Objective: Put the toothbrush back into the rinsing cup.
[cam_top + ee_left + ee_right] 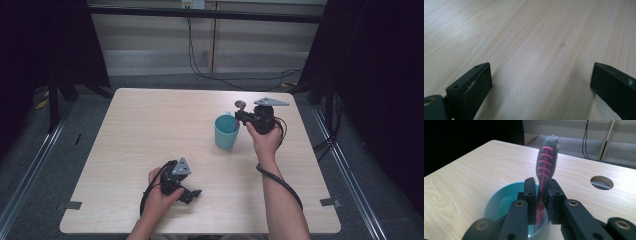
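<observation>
Right gripper (541,195) jaws are pinching a pink-and-grey toothbrush (545,162), standing it upright in the teal cup (499,202). Left gripper (541,82) is resting, jaws spread, on the table (529,37).

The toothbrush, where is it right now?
The toothbrush stands upright between the right gripper's jaws, its lower end inside the blue cup on the table's right side.

Pink-and-grey toothbrush (545,167) upright, head up, handle down inside teal cup (499,202) on table.
</observation>
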`<state>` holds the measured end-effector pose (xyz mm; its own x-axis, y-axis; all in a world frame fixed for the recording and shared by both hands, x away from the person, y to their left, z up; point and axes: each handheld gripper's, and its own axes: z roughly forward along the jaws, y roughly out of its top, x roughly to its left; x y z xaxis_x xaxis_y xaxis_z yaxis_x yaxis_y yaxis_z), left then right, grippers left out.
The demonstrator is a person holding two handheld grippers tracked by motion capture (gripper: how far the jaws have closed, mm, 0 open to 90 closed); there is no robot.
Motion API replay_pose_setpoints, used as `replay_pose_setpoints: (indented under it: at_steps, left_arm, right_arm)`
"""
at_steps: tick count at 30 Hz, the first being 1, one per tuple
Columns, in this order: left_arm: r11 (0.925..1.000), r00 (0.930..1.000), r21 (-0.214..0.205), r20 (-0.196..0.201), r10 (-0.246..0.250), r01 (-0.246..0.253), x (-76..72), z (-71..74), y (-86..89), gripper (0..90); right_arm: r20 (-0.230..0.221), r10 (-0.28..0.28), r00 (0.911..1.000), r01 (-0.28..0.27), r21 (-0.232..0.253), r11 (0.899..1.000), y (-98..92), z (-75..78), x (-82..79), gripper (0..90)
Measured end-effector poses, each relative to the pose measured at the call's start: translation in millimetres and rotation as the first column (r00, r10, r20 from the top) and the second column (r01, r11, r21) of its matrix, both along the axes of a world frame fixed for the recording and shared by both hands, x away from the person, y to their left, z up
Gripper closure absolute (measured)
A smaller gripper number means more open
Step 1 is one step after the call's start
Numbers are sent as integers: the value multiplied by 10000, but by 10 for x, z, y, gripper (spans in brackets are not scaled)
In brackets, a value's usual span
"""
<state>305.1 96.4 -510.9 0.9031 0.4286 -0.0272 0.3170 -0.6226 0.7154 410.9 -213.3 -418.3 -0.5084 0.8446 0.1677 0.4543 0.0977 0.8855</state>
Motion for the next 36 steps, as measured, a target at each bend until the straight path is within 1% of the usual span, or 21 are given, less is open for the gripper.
replay_pose_setpoints:
  at_steps: [6, 9, 16, 21, 23, 26, 29, 33, 36]
  left_arm:
    - [10000, 10000, -2, -3, 2, -2, 0, 0, 0, 36]
    - [10000, 10000, 3, -3, -3, 3, 0, 0, 0, 36]
    - [10000, 10000, 6, 3, -18, 18, -1, 1, 1, 39]
    - [10000, 10000, 7, 10, -17, 17, -1, 1, 1, 40]
    - [10000, 10000, 8, 8, -13, 13, -2, 0, 1, 40]
    - [10000, 10000, 53, -5, -19, 19, -2, 4, 2, 40]
    - [10000, 10000, 50, -2, -23, 23, -2, 4, 2, 40]
    - [10000, 10000, 7, 1, -30, 30, -2, 1, 1, 41]
    - [10000, 10000, 64, 3, -43, 43, -1, 4, 2, 41]
  right_arm:
    - [33, -91, 10000, 91, -6, 10000, 0, 6, 11, 757]
    - [-37, -122, 9999, 122, -74, 9999, 5, 9, 10, 738]
    - [-31, -117, 9999, 116, -228, 9997, 4, 19, 4, 695]
    - [-108, -152, 9998, 150, -244, 9996, -1, 15, -17, 643]
    - [-135, -75, 9999, 71, -257, 9996, -2, 15, -34, 614]
    - [-248, -55, 9997, 45, -401, 9992, 3, 17, -64, 569]
    - [-215, 51, 9998, -62, -483, 9988, 7, 35, -101, 544]
    - [-379, 159, 9992, -184, -662, 9976, 24, 57, -140, 490]
    - [-577, 182, 9982, -232, -872, 9959, 36, 63, -168, 427]
